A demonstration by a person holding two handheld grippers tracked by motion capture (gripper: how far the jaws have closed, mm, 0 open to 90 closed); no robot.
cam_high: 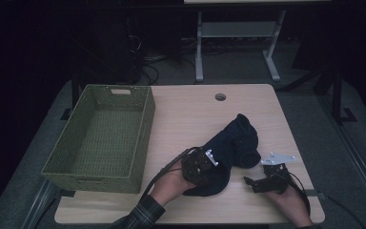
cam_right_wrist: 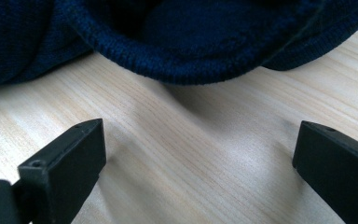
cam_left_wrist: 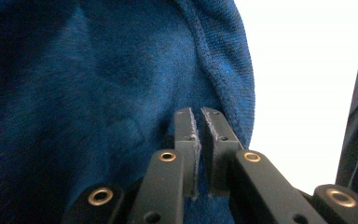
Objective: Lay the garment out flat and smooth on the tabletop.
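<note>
**Garment pinched at one side, ribbed hem waiting on the other**

Garment (cam_left_wrist: 98, 93) fabric is caught between the left tongs (cam_left_wrist: 200, 114), whose jaws stand almost together with a fold of blue knit clamped between them, close to a stitched seam. The right tongs (cam_right_wrist: 198, 140) stand wide apart and hold nothing, their jaws low over bare wood, just short of the thick ribbed hem (cam_right_wrist: 186, 65) that curls above the tabletop (cam_right_wrist: 191, 154).

From above, the dark garment (cam_high: 228, 150) lies bunched on the near right part of the tabletop (cam_high: 195, 114), between the left tongs (cam_high: 205, 164) and the right tongs (cam_high: 255, 181). A green woven basket (cam_high: 100, 136) sits well apart at the left edge.

The knit looks soft, light and limp. It should sag and drag when lifted by one point, and it will not slip much on the pads. The ribbed hem seems the best hold for the right tongs: it is thicker and stands clear of the wood, so a jaw could slide under it.

The left gripper view shows the pinch and the blue colour, which the high view renders nearly black. The right gripper view shows the gap under the hem. The high view alone gives the basket and the garment's whole outline.
</note>
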